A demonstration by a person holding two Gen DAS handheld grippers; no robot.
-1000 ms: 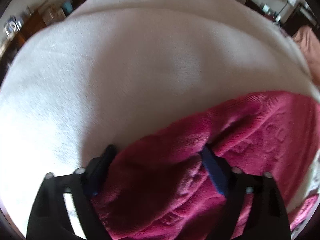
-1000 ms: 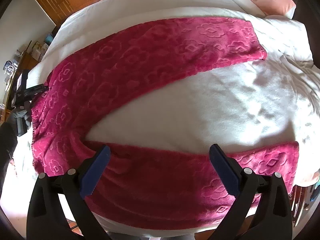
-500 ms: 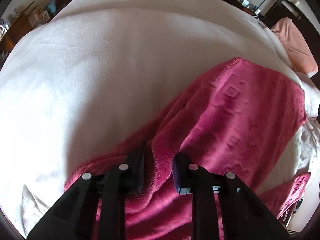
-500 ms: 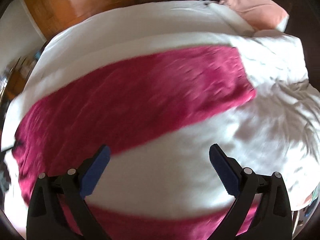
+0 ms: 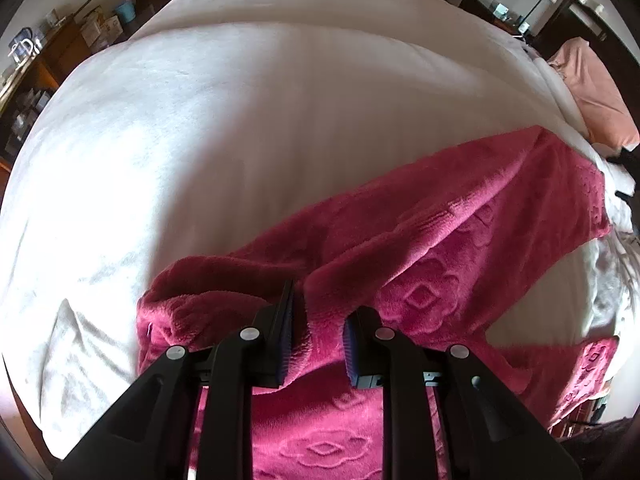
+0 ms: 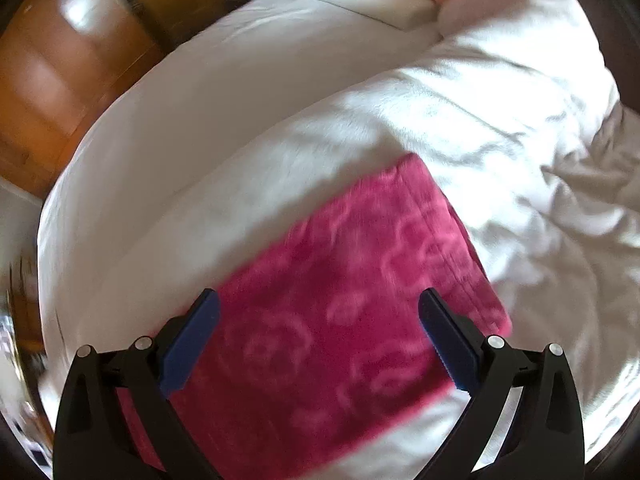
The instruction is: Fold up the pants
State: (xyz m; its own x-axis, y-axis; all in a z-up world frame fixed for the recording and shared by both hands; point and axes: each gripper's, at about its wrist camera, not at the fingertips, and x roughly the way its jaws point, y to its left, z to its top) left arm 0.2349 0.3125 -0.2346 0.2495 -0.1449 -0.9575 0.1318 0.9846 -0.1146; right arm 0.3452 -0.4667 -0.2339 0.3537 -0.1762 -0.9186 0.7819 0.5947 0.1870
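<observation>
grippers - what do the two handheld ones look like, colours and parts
Both match: the left gripper and right gripper have matte black angular frames with two jaws each, lined with dark blue pads with a toothed edge. Small round silver pins mark the linkage joints. No cables, sleeves or markings show.

Left tool (image 5: 316,332) — newly clamped on pants (image 5: 460,240)

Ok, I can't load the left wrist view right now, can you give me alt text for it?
The left gripper pinches a raised ridge of the pink fleece pants, having just closed its jaws on the fabric. The rest of the pants trails off to the right across a white bedspread, with a peach pillow at the far right.
</observation>
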